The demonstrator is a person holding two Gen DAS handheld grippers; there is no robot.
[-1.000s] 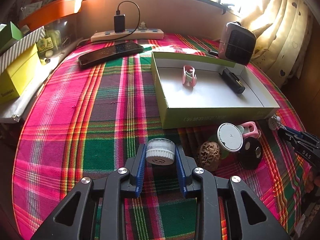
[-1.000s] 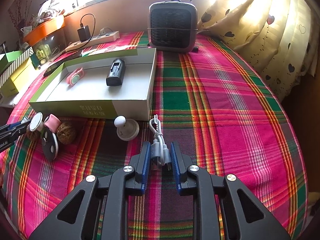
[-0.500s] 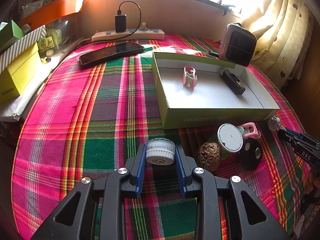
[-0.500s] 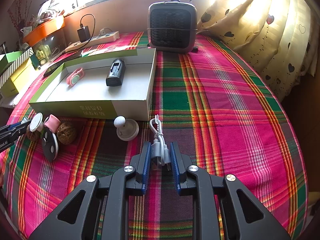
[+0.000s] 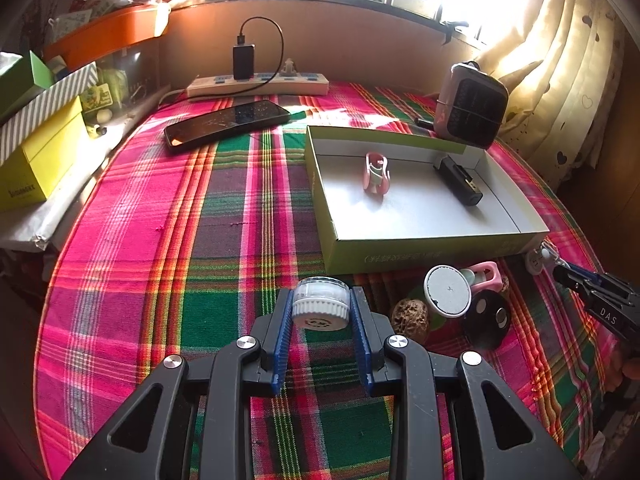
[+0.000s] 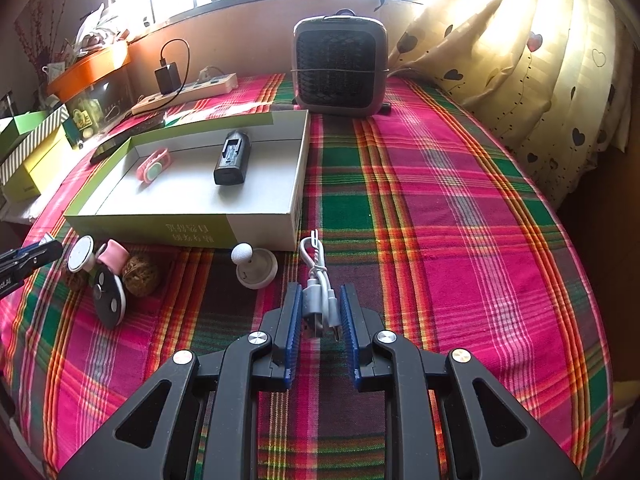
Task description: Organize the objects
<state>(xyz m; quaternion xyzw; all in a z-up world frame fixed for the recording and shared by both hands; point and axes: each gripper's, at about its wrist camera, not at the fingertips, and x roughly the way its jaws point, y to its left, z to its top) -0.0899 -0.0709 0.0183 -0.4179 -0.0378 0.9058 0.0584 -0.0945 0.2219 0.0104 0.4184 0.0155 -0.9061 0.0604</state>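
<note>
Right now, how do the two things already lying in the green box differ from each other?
The pink clip is pale pink with a mint middle, rounded and loop-shaped; the black battery pack is dark, blocky and rectangular. The pink clip lies nearer the box's left end in the right wrist view, the black battery pack nearer its middle. The black battery pack looks bulkier than the pink clip. Both rest flat on the white floor of the green box, apart from each other.

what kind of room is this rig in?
Likely a lived-in home room, not a lab: plaid tablecloth under a window, heart-print curtain, power strip with a charger plugged in, a phone lying beside it.
</note>
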